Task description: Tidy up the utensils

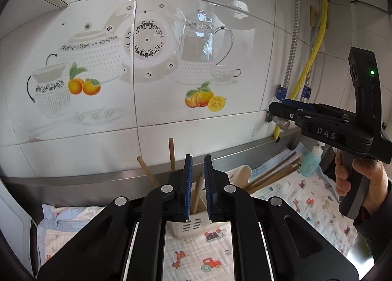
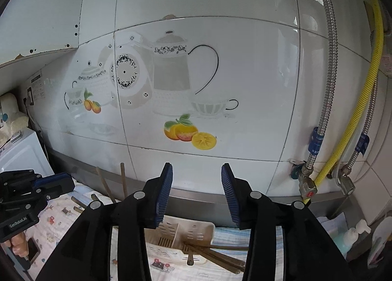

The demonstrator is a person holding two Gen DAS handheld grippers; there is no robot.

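Note:
A cream slotted utensil holder (image 1: 193, 226) stands on the patterned cloth right below my left gripper (image 1: 198, 158); wooden sticks (image 1: 172, 153) stand in it. The left gripper's jaws are a narrow gap apart with nothing between them. A second cream holder (image 2: 186, 234) lies below my right gripper (image 2: 196, 170), with brown chopsticks (image 2: 215, 256) resting across it. The right gripper is open and empty; it also shows in the left wrist view (image 1: 276, 107), held high at the right. More chopsticks (image 1: 274, 175) lie on the cloth beside a wooden board (image 1: 241, 173).
A tiled wall with teapot and fruit pictures (image 1: 147, 65) stands close behind the counter. Metal hoses and a yellow gas hose (image 2: 352, 109) with valves run down the right. A blue-green bottle (image 1: 311, 161) stands at the right. A white appliance (image 2: 22, 156) sits left.

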